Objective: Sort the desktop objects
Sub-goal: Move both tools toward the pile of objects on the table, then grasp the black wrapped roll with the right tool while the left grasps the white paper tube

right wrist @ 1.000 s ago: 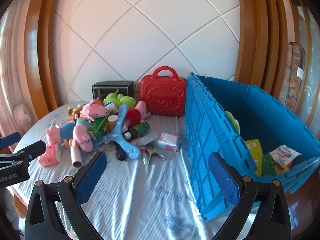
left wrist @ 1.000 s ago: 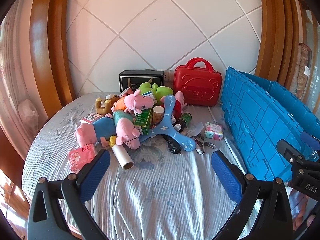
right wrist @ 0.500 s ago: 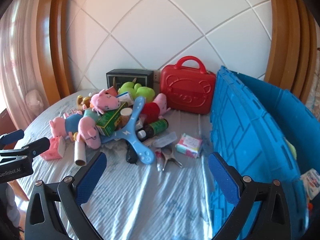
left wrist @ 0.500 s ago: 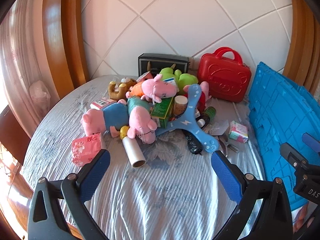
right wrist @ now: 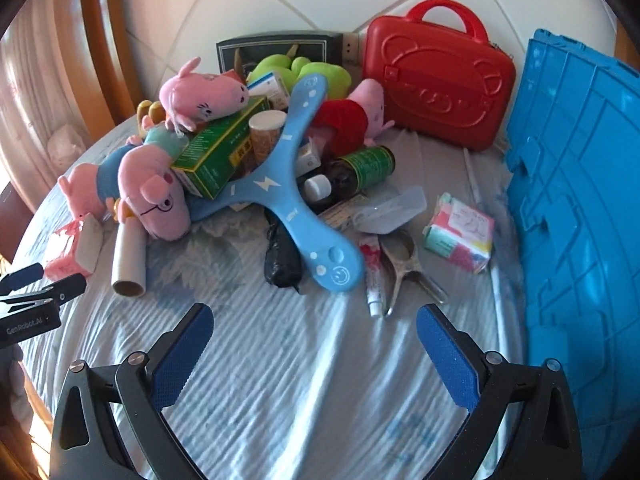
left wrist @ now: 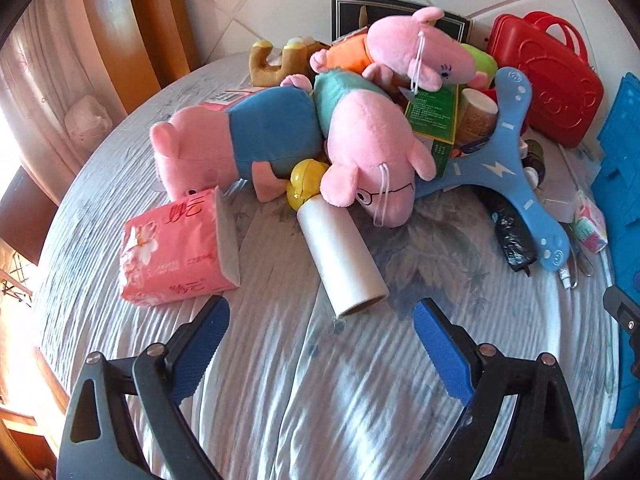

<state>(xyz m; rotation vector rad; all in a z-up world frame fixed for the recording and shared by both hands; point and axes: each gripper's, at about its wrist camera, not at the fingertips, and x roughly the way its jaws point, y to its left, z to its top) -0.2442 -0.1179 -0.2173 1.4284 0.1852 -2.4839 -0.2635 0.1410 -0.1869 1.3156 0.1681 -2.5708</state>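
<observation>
Toys and sundries (left wrist: 360, 152) are heaped mid-desk (left wrist: 320, 380) beside the blue crate (right wrist: 580, 200); left tongs (left wrist: 320, 316) closing empty, right tongs (right wrist: 314, 322) spread empty, a careless grab risks toppling the pile.

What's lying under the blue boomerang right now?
Under the blue boomerang a black bag roll sticks out beneath its near arm, and a dark medicine bottle and a green box sit partly beneath the others. Its centre hides whatever else lies below.
</observation>
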